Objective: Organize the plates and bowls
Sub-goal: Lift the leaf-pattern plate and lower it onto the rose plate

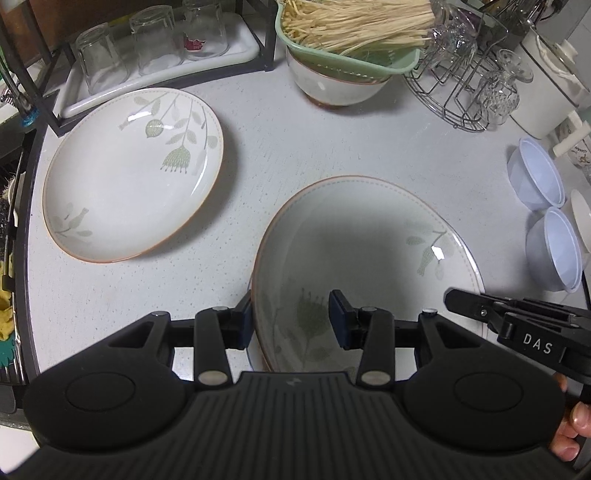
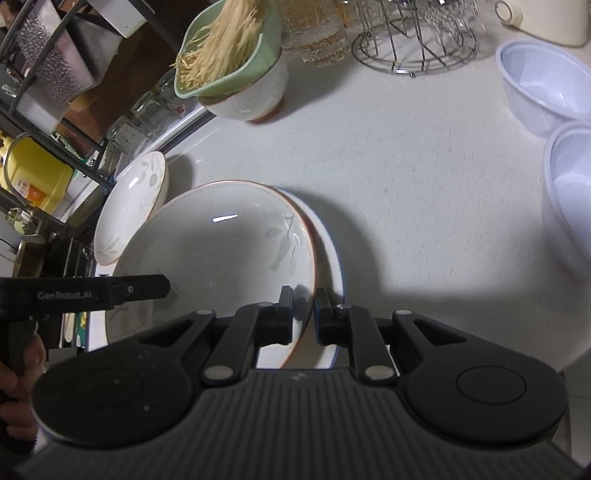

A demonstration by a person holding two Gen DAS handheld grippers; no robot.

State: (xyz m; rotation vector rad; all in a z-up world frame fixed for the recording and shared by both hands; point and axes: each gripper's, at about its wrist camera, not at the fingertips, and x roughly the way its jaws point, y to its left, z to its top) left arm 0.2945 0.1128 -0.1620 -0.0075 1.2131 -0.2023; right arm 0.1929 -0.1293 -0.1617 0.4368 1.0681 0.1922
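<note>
Two hand-held grippers worked one leaf-patterned plate [image 2: 221, 243] at the near edge of a pale speckled counter [image 1: 295, 147]. The right hand-held gripper [image 2: 303, 314] was clamped on that plate's near rim, one finger inside the dish and one outside. The left hand-held gripper [image 1: 291, 319] straddled the opposite rim with its jaws partly apart, the pads not visibly pressing. The plate sat tilted over a blue-rimmed plate [image 2: 332, 243] beneath it, apparently being set down as a stack.

The risk from here lay in the thin grip: glazed ceramic pinched at a single edge could slip or pivot and knock the blue-rimmed plate below, and the left gripper, not yet closed, offered no real support.

Farther out, a second leaf-patterned plate [image 1: 133, 173] lay flat and well apart to the left. Two pale lilac plastic bowls [image 1: 543, 206] waited at the right. Beyond them stood a ceramic bowl [image 1: 332, 86] carrying a green colander of dry noodles [image 1: 351, 26], upturned glasses on a white tray [image 1: 147, 44] under a black rack, and a wire glass stand [image 1: 454, 96], a crowded kitchen corner.
</note>
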